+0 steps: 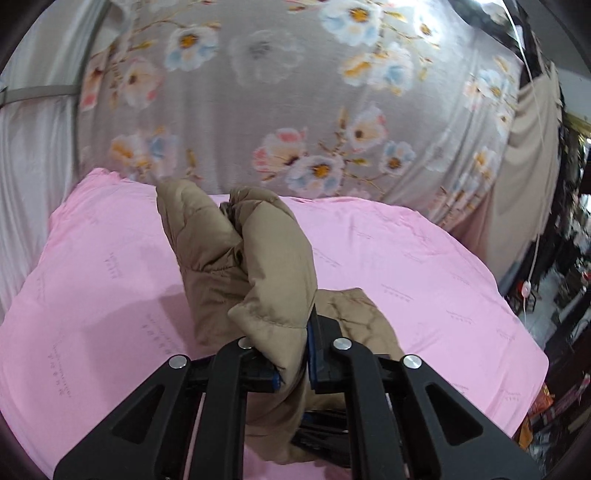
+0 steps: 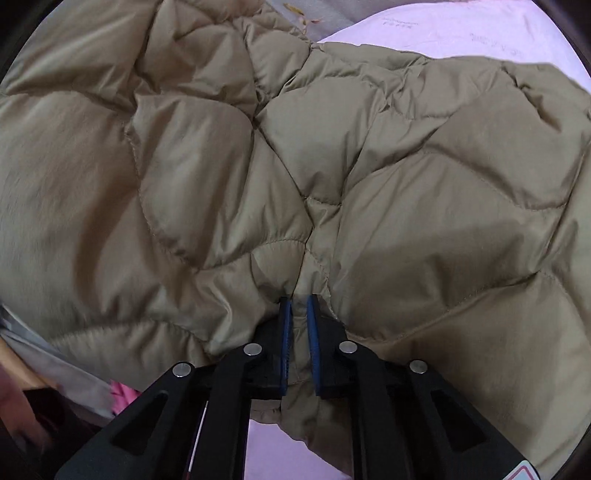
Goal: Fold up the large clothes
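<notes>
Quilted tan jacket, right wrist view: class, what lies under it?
Under the quilted tan jacket a pink sheet shows at the top right and below its hem. A strip of grey floral fabric shows beyond its top edge. What lies beneath the jacket's middle is covered.

The jacket (image 2: pixel 295 166) overflows the right view; its left, right and bottom edges are cut off. In the left view, a puffed fold (image 1: pixel 273 295) hides one left finger pad (image 1: pixel 275 382). Print on the pink sheet (image 1: pixel 424 266) is too small to read. Clutter (image 1: pixel 565 258) at the right is blurred.
</notes>
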